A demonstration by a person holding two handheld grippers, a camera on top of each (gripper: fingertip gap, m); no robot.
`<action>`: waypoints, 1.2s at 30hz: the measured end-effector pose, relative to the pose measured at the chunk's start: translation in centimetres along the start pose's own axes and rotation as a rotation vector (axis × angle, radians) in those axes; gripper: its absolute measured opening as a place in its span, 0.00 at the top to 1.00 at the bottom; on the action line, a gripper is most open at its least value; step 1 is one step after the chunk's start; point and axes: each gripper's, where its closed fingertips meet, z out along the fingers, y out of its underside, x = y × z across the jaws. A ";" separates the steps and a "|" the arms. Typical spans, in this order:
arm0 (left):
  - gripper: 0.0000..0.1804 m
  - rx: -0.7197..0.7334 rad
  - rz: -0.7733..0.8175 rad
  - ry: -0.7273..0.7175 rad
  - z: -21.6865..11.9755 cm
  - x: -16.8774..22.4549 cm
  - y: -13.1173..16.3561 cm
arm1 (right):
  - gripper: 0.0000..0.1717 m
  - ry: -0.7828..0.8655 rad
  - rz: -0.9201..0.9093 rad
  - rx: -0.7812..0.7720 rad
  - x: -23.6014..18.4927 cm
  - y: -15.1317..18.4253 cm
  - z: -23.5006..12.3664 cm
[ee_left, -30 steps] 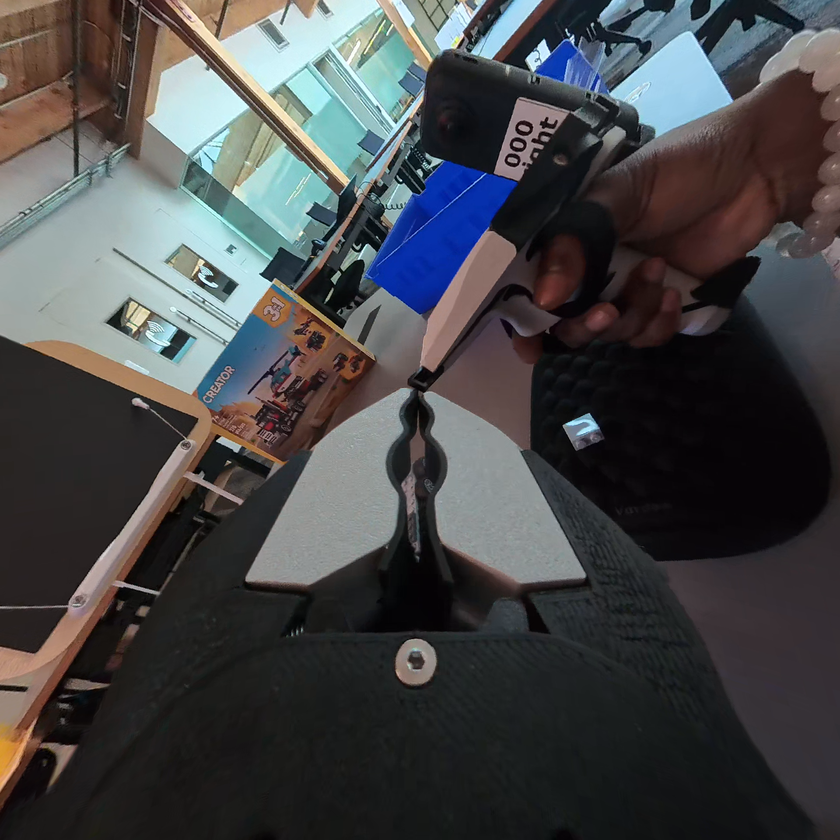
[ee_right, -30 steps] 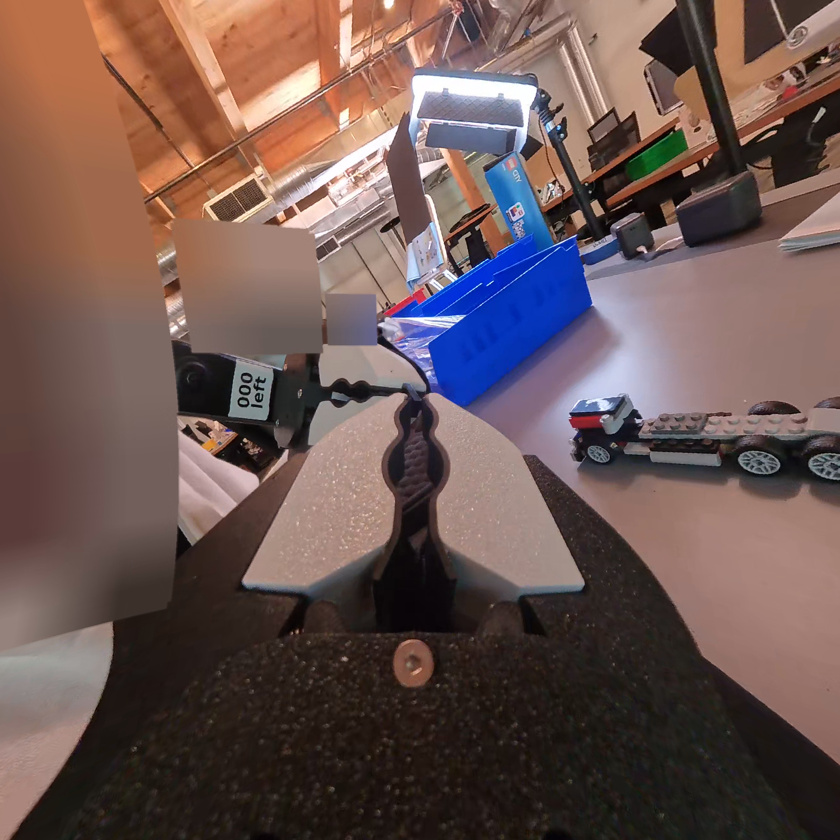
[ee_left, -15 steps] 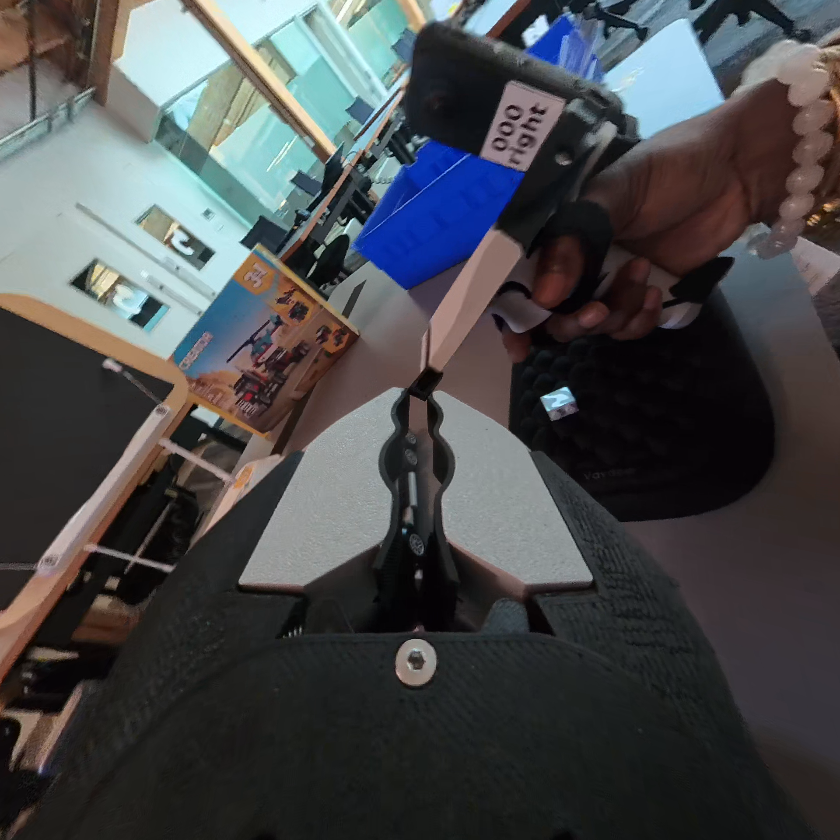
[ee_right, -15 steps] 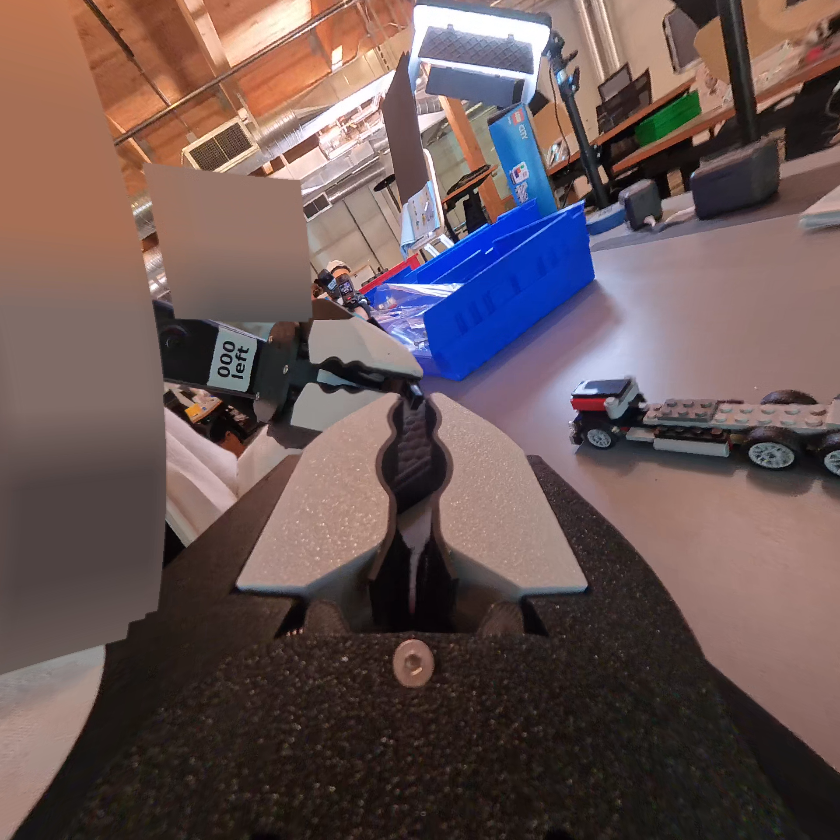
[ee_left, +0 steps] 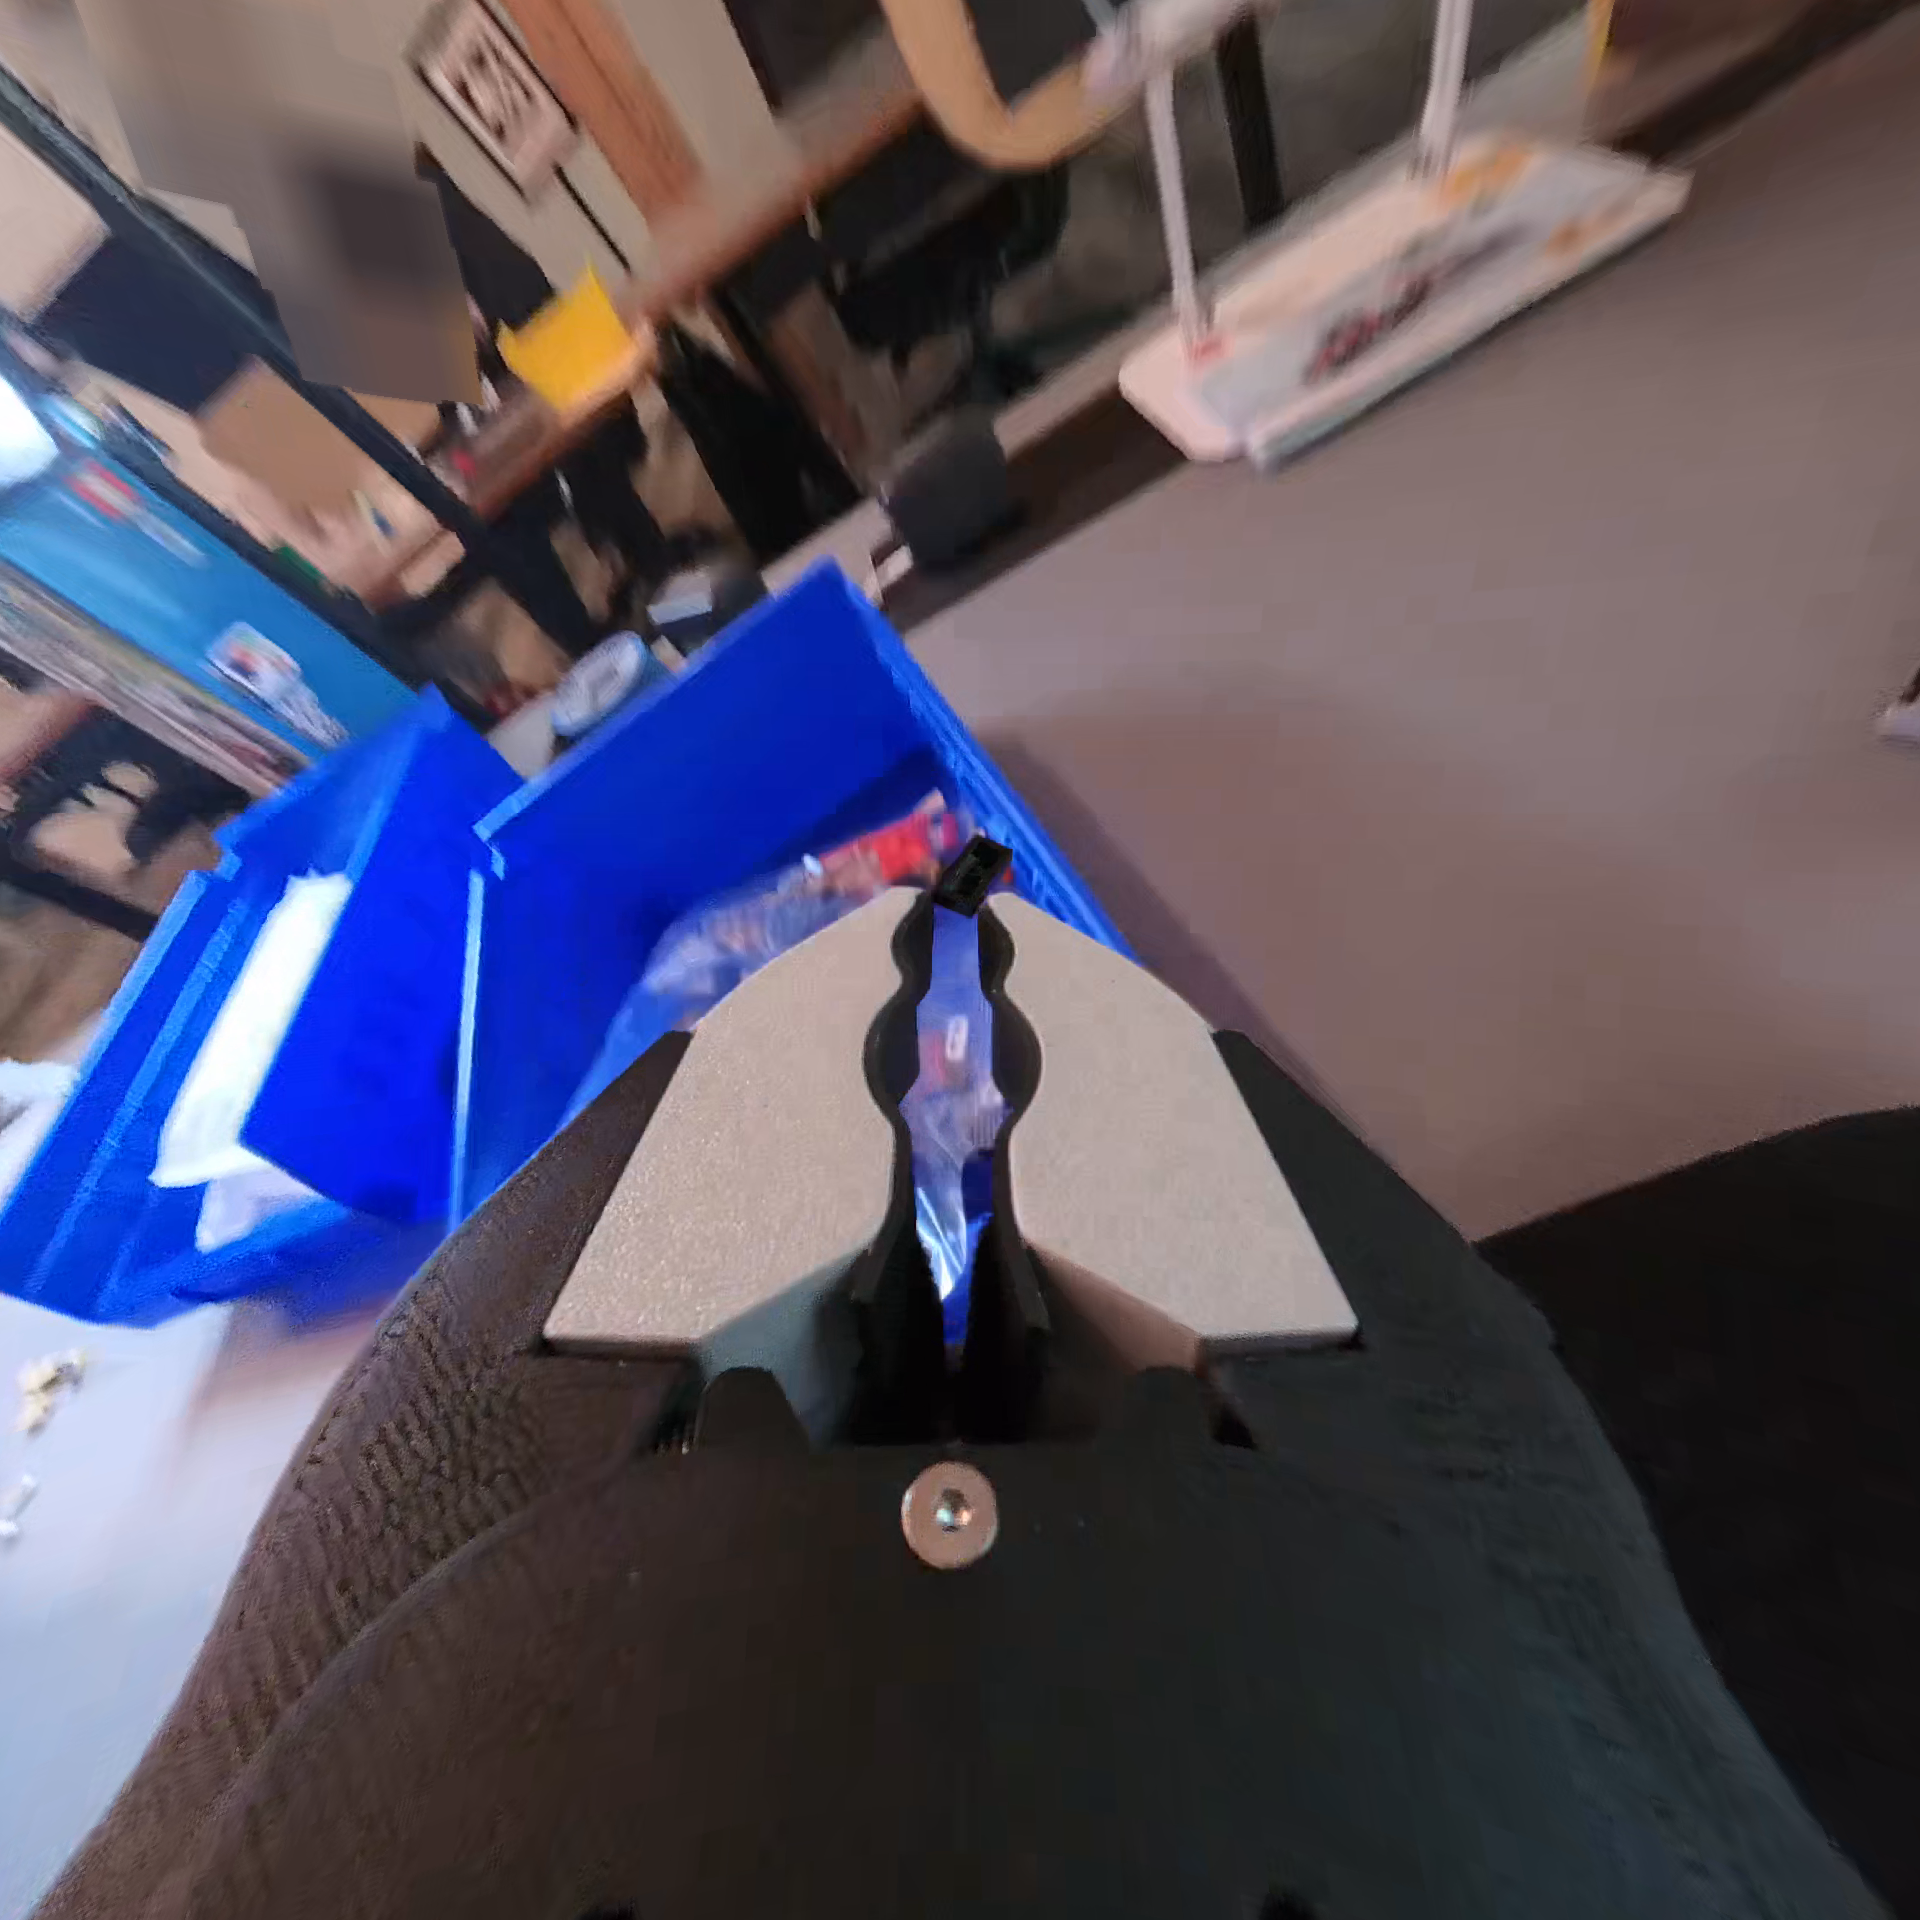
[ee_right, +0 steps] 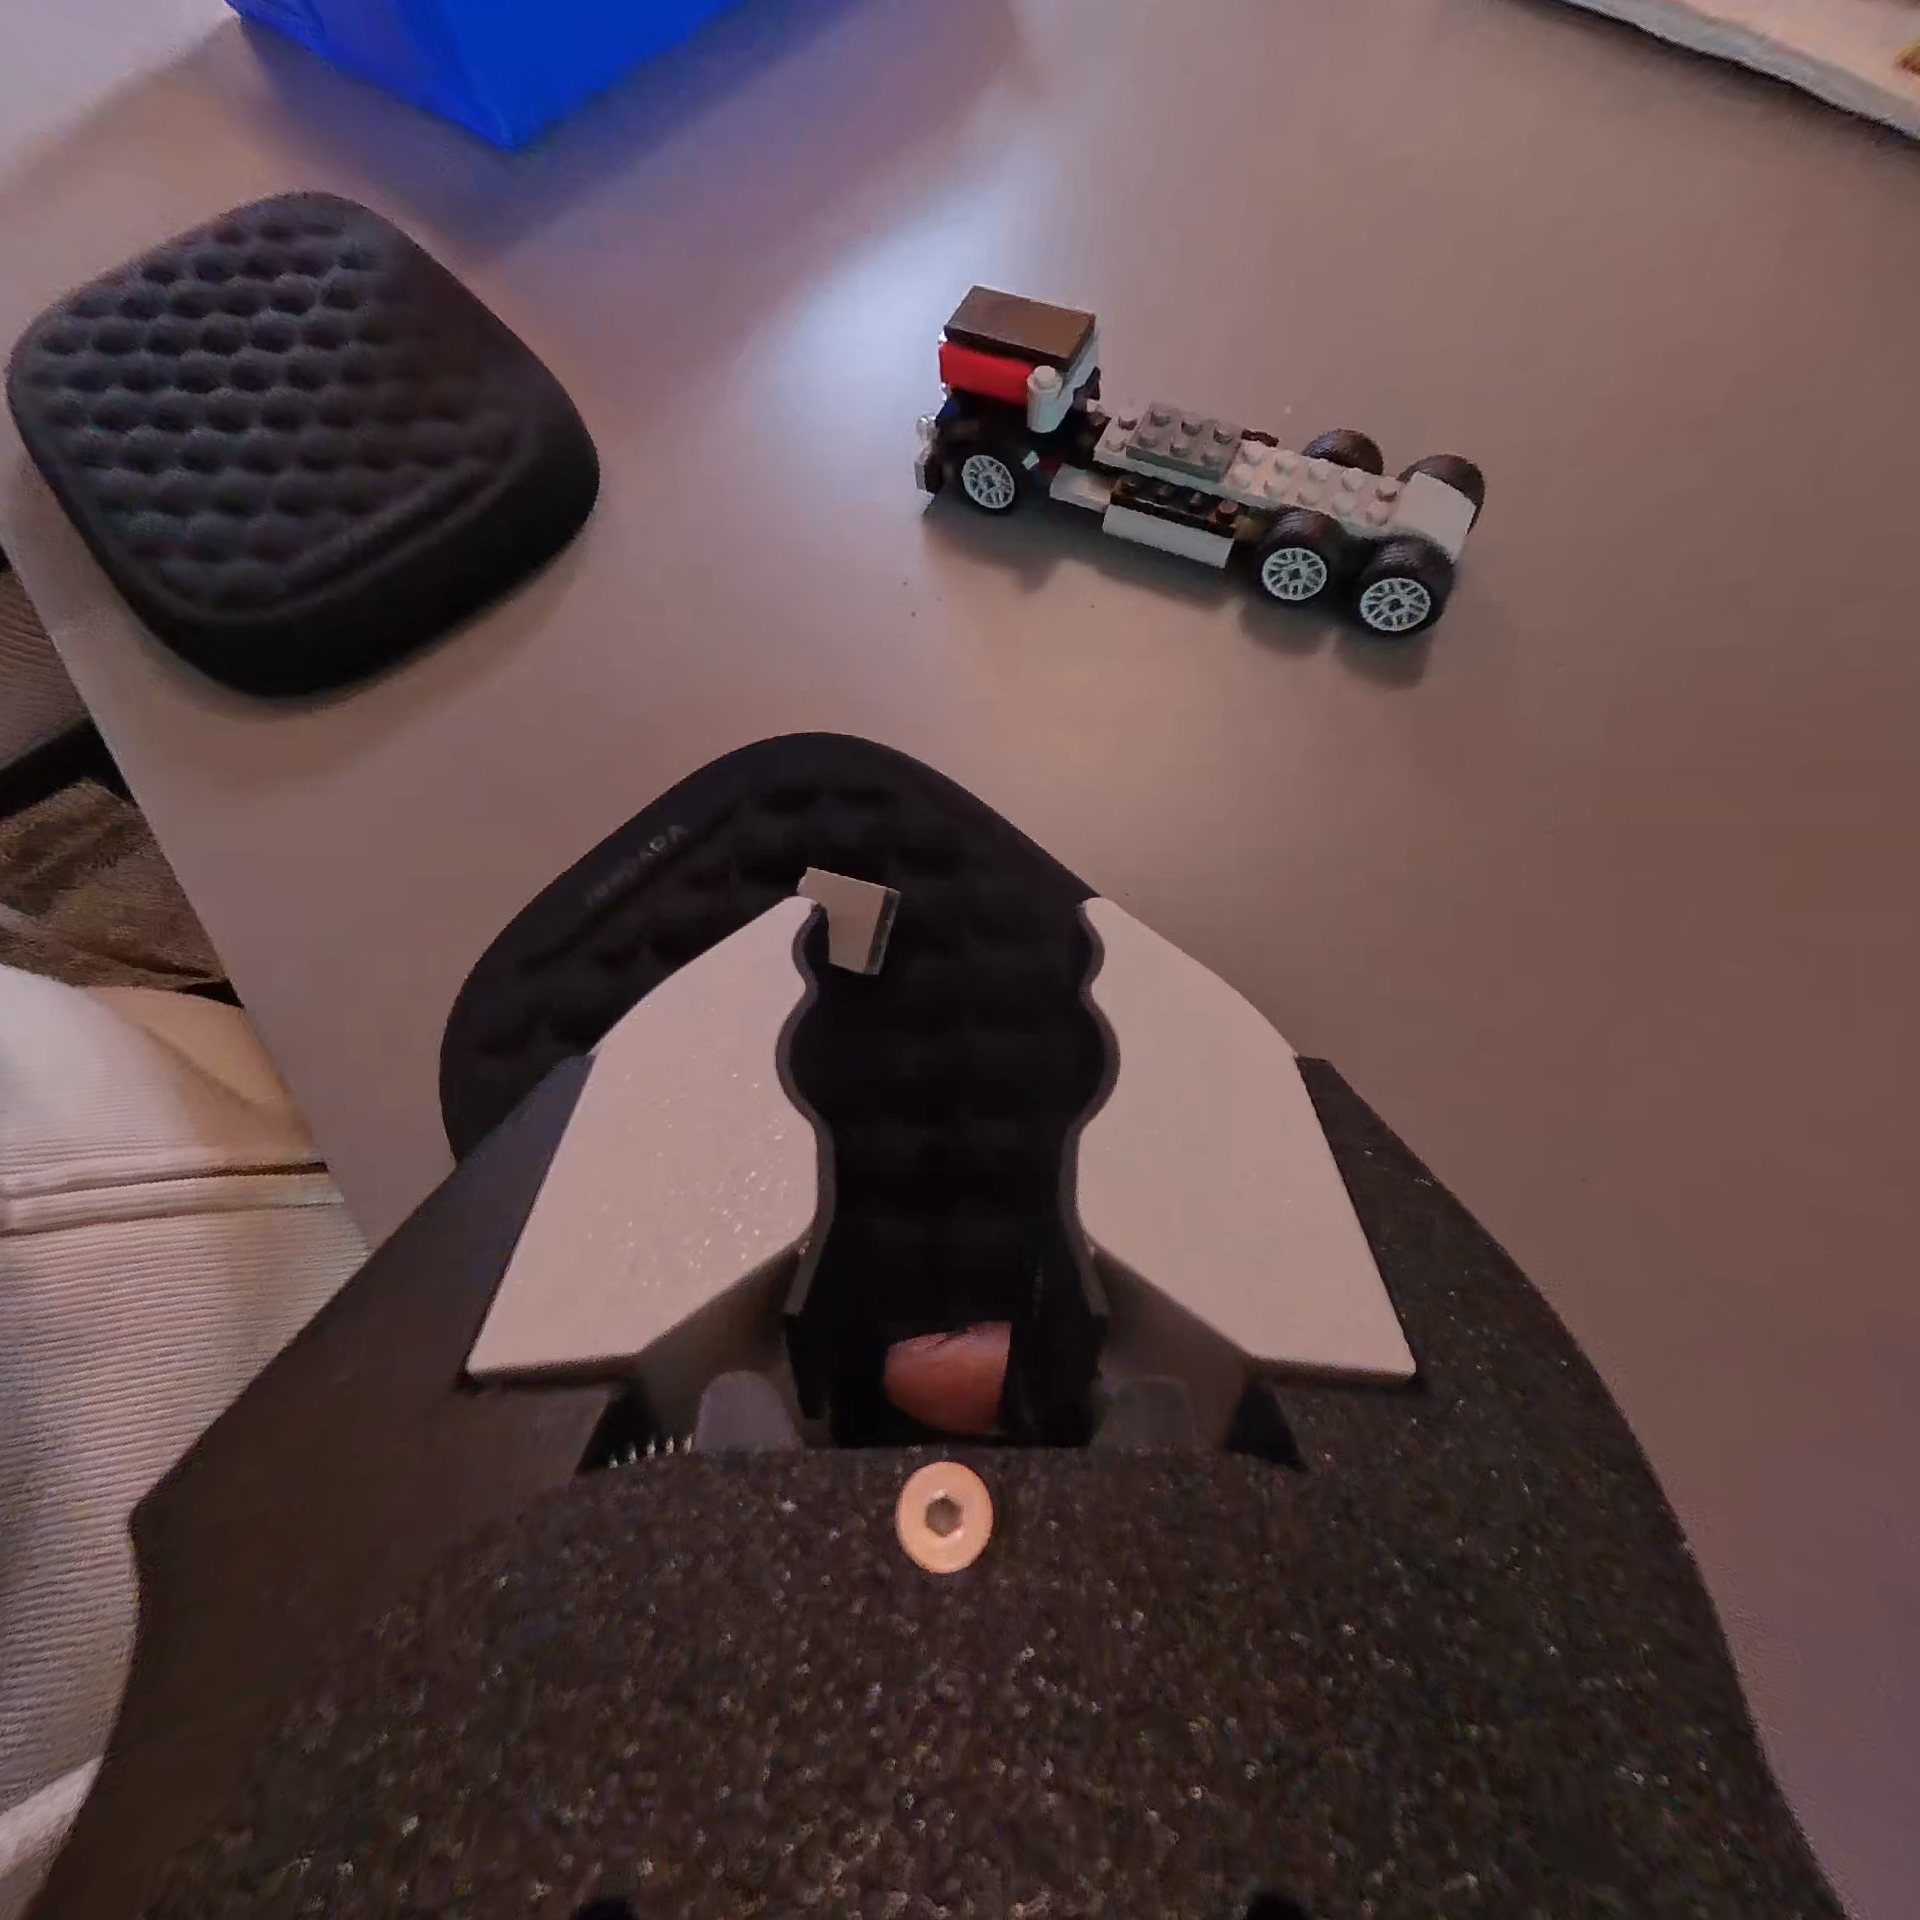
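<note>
split apart after meeting tip to tip. left gripper (ee_left: 954, 914) now swung over blue bin (ee_left: 717, 769), pinching black piece (ee_left: 972, 876). right gripper (ee_right: 940, 914) opened wide over black pad (ee_right: 935, 831), grey piece (ee_right: 854, 921) at left fingertip.

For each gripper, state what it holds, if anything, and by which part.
Left gripper: small black brick, pinched by its near end. Right gripper: open, holding nothing.

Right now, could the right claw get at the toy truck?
Probably yes: the right claw is open, and only bare table separates it from the truck. A small grey piece sits by one finger.
</note>
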 end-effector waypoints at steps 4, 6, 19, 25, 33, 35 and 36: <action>0.89 -0.152 -0.039 0.070 2.6 0.4 3.2 | 0.74 0.019 0.008 0.012 0.2 -0.1 -0.2; 0.87 -0.153 -0.056 0.078 3.0 0.5 3.4 | 0.74 0.008 0.000 0.001 -0.1 0.1 -0.2; 0.84 0.186 -0.029 0.061 -0.3 2.8 -1.5 | 0.79 -0.017 -0.087 -0.020 -1.3 0.5 -0.3; 0.84 0.342 -0.044 0.383 -1.6 11.2 -4.7 | 0.89 -0.062 -0.166 -0.054 -2.7 0.6 0.5; 0.77 0.682 0.017 0.890 -7.7 27.7 -8.6 | 0.90 -0.463 0.362 0.591 -5.6 -8.2 -3.2; 0.77 0.776 0.078 0.826 -8.5 28.4 -9.6 | 0.90 -0.649 0.550 0.659 -6.2 -9.1 -4.0; 0.78 0.810 0.103 0.800 -8.9 28.4 -10.0 | 0.90 -0.708 0.592 0.662 -6.6 -9.1 -4.0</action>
